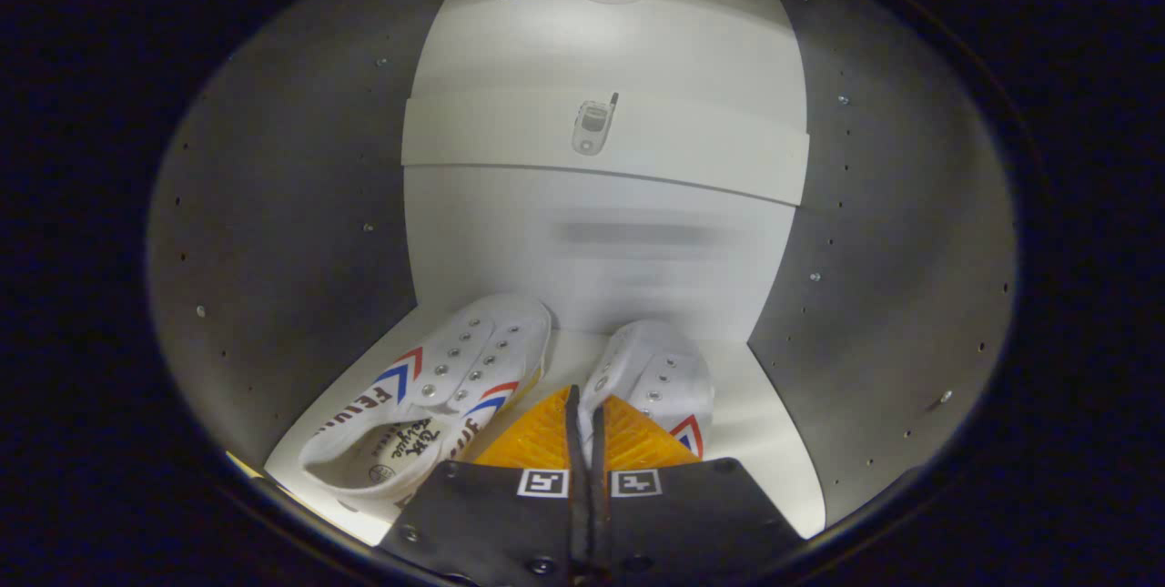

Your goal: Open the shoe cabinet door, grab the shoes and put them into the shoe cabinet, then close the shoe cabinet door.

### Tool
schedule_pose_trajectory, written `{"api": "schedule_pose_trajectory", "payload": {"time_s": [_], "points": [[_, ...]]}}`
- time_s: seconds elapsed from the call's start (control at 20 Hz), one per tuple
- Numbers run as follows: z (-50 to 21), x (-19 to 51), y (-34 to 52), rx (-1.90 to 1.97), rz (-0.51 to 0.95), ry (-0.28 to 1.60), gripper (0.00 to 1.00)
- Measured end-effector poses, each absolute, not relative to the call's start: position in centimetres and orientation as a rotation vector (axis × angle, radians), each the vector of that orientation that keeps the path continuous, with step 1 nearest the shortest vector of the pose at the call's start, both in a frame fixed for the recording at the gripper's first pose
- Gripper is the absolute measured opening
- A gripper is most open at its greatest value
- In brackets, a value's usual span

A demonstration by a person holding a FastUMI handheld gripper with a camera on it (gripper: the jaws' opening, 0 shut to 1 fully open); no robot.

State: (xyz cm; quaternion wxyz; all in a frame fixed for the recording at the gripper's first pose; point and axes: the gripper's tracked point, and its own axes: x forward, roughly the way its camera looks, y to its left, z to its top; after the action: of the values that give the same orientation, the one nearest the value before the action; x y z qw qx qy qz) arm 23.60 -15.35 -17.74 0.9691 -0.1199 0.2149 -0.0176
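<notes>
Cabinet [273, 232]: white shelf inside carries both shoes.
Left shoe [437, 396]: free.
Right shoe [651, 373]: my claw [585, 405], nearly closed, pinches its edge.

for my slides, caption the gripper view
Hand-held gripper shut, pinching the right shoe beside the left shoe inside the cabinet.

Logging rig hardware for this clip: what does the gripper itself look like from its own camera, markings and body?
The gripper has two narrow fingers running side by side, with ribbed wedge-shaped panels flaring out on either side. Behind them sits a dark, flat, matte body plate with round screw heads. Two small square black-and-white fiducial tags sit on it, one per finger base. No cables visible.
</notes>
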Motion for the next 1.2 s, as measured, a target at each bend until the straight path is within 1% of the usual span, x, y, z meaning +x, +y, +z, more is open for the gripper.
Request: {"api": "schedule_pose_trajectory", "payload": {"time_s": [0.1, 0.2, 0.55, 0.8, 1.2], "points": [[-18.4, 23.4, -15.3, -0.231, -0.042, 0.451, 0.07], [-18.2, 22.6, -15.5, -0.212, -0.063, 0.433, 0.25], [-12.6, 18.4, -14.9, -0.178, -0.1, 0.26, 0.9], [-9.0, 13.2, -14.2, -0.185, -0.099, 0.167, 0.9], [-3.2, 2.6, -12.3, -0.224, -0.071, 0.021, 0.92]]}}
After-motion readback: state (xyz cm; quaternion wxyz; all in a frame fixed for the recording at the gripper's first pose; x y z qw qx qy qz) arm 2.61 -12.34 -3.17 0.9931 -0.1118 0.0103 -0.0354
